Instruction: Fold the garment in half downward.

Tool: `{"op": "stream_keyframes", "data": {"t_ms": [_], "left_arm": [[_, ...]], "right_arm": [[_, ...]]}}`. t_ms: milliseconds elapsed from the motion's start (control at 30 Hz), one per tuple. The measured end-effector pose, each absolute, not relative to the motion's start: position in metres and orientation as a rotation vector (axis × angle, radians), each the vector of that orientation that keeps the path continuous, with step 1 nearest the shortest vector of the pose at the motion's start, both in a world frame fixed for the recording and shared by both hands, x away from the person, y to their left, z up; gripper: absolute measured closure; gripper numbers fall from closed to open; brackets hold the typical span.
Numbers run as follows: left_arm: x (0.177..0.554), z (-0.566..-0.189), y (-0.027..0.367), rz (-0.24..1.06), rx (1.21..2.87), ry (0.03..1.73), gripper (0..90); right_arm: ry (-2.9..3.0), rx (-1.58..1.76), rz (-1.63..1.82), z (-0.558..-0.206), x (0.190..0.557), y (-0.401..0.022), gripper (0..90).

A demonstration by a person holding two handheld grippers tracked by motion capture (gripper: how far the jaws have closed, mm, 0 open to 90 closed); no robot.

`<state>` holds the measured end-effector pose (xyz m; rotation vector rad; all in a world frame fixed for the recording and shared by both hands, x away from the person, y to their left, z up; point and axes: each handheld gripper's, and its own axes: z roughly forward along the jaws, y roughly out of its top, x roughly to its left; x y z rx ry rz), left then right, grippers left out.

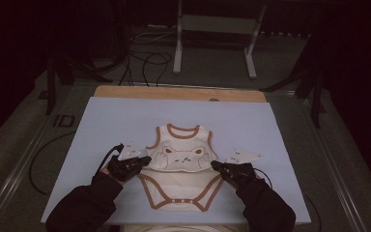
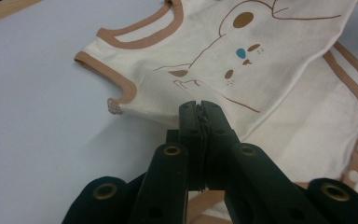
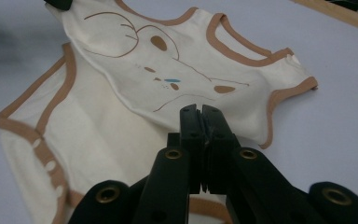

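Apparently both tools, left tool (image 2: 199, 106) and right tool (image 3: 199, 110), clamp the bodysuit's (image 1: 181, 166) folded edge.

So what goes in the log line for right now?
left gripper: shut on baby bodysuit | right gripper: shut on baby bodysuit | top half folded over | on table

A pale blue mat (image 1: 125, 121) covers a wooden tabletop (image 1: 178, 93) whose far edge shows beyond it. Black cables (image 1: 147, 65) trail across the grey floor (image 1: 212, 67) near a white metal stand (image 1: 217, 24) behind the table.
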<state>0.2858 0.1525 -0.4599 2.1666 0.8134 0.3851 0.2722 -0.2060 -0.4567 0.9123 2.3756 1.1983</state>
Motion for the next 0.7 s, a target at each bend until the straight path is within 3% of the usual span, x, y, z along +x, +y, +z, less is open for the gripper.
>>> {"op": "stream_keyframes", "data": {"t_ms": [700], "left_arm": [[0.247,-0.467,0.148,0.369,2.192,0.812,89.2]], "right_arm": [[2.434,0.918,1.217,-0.464,0.246,-0.214,88.9]]}}
